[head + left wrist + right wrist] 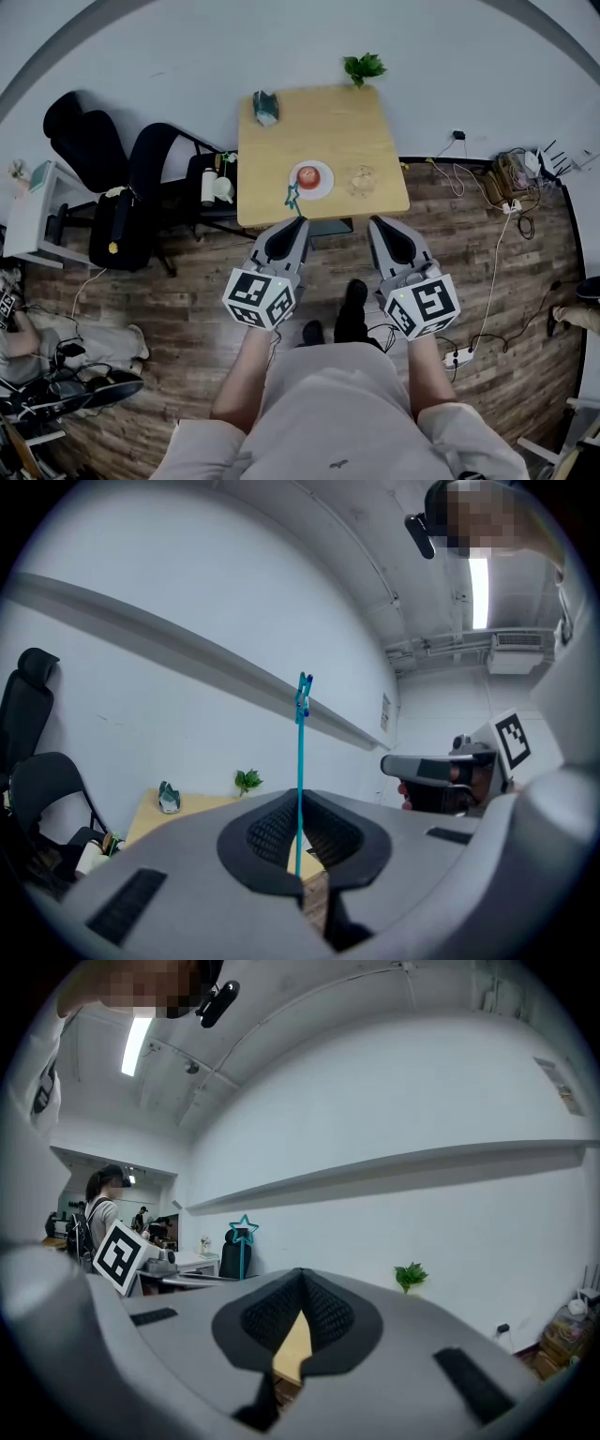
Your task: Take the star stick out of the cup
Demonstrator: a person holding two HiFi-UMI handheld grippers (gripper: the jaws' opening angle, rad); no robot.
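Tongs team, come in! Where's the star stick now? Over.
Left tongs shut on star stick, held upright. Right tongs shut, empty. Stick clear of the cup. Nothing in the way.

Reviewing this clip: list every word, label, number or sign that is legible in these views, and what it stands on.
No text can be read in any view.
Black-and-white marker cube of the left gripper: square patterns only, no letters.
Matching cube of the right gripper: the same.
Small white wall sign: too small to read.
Pale wall sheet: blurred.
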